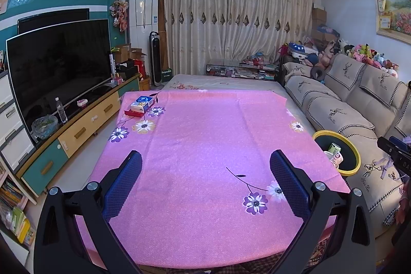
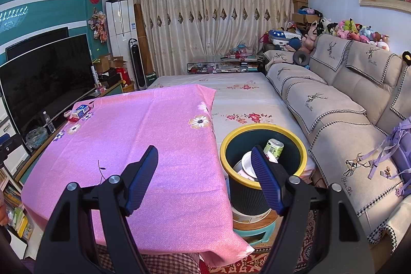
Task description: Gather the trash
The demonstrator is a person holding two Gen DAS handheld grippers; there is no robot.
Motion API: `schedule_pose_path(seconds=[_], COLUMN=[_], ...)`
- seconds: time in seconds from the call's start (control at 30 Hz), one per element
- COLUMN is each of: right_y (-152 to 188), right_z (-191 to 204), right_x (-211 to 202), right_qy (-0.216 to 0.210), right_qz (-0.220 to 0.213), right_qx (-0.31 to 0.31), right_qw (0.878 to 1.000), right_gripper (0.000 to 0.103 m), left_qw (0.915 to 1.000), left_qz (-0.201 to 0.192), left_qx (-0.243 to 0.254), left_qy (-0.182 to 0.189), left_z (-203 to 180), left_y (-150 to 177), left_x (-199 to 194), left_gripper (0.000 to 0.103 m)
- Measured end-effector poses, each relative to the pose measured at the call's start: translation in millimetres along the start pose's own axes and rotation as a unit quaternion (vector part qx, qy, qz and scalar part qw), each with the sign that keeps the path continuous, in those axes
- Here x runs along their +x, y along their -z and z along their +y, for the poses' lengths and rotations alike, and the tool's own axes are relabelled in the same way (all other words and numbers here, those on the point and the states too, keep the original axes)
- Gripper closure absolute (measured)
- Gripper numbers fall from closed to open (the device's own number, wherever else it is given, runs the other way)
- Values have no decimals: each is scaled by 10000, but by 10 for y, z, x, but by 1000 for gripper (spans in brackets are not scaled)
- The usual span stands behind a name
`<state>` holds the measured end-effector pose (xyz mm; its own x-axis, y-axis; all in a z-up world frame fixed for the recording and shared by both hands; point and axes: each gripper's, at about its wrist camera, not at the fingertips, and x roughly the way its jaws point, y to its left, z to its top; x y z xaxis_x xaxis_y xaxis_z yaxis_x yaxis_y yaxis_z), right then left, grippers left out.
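A dark bin with a yellow rim stands on a stool at the table's right edge; it also shows in the left wrist view. Inside lie a green can, a white bowl and other trash. My right gripper is open and empty, above the table's right edge beside the bin. My left gripper is open and empty over the middle of the pink floral tablecloth. A blue tissue pack on a red box sits at the table's far left corner.
A TV on a low cabinet runs along the left, with a water bottle and a bagged item. A beige sofa lines the right. A low bed lies beyond the table.
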<state>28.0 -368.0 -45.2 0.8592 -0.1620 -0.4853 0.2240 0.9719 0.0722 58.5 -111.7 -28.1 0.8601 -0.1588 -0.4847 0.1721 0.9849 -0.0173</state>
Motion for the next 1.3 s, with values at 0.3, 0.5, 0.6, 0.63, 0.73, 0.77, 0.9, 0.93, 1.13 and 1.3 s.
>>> schedule_pose_path(seconds=[0.3,0.5,0.6,0.63,0.73,0.77,0.9,0.93,1.13,1.3], right_y=[6,2,0,1,14,22,51,58,81,84], right_z=[5,7,7,7,3,7,18,25,10,44], right_x=[2,1,2,4,15,23,45,48,74,128], right_qy=[-3,-2,-1,1,2,2,-3,-5,-6,-15], right_qz=[4,6,5,6,18,24,41,45,79,132], right_qx=[2,1,4,6,10,8,2,-1,0,-30], right_qw=[10000,10000,10000,10000,10000,10000,10000,10000,10000,9999], right_gripper=[32,32,32,32,32,32,32,32,32,32], left_qw=[10000,10000,10000,10000,10000,9999,9998,9998,9998,9996], left_qz=[2,19,42,49,69,83,145,151,130,225], left_qx=[-5,-15,-20,-23,-35,-41,-71,-72,-130,-134], left_qy=[3,21,25,28,50,63,99,94,106,91], left_z=[1,5,16,19,33,41,71,77,95,109], left_y=[3,12,15,19,13,13,12,13,16,7], left_x=[-3,2,17,19,39,46,85,92,119,237], left_gripper=[5,5,5,5,5,5,5,5,5,5])
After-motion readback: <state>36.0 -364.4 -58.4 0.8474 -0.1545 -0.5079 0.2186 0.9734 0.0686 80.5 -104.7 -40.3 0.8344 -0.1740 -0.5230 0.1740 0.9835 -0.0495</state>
